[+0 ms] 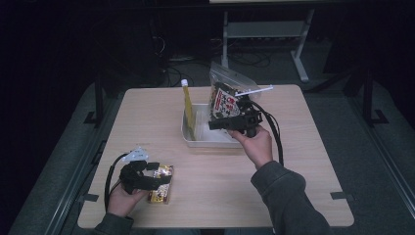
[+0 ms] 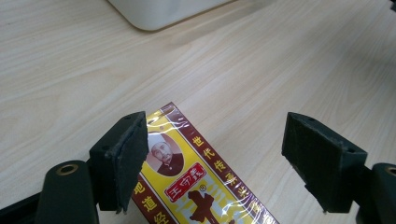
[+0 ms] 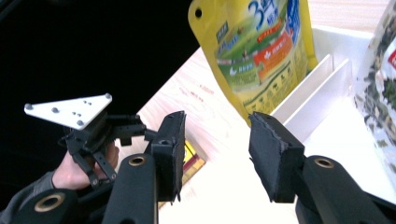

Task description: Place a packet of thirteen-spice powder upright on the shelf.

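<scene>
Wood table (image 1: 147, 117) carries everything, dark room around it. White bin (image 1: 195, 141) sits mid-table, slightly toward the far edge; it has upright white dividers inside (seen in the right gripper view). Clear zip bag (image 1: 226, 95) w/ a printed pack inside stands at the bin's right end, tilted, top leaning away toward the far edge. Yellow pouch (image 3: 254, 51) stands upright in the bin's left end, long axis vertical, hang-hole at top; in the high view it's edge-on, a thin yellow strip. Right gripper (image 1: 234, 123) is over the bin just beside the zip bag's lower part, body level, pointing left across the bin; jaws about half apart, nothing between the pads, not touching bag or pouch as far as I can tell. Left gripper (image 2: 212, 158) is at the near-left corner, jaws wide, straddling the yellow/red box (image 2: 201, 186) w/out pressing it: left pad sits at the box's edge, right pad well apart from it. The box lies flat on the table, long axis running roughly near-to-far in the high view (far corner aims toward the bin per left gripper view). Contact at the left pad: can't tell.
</scene>
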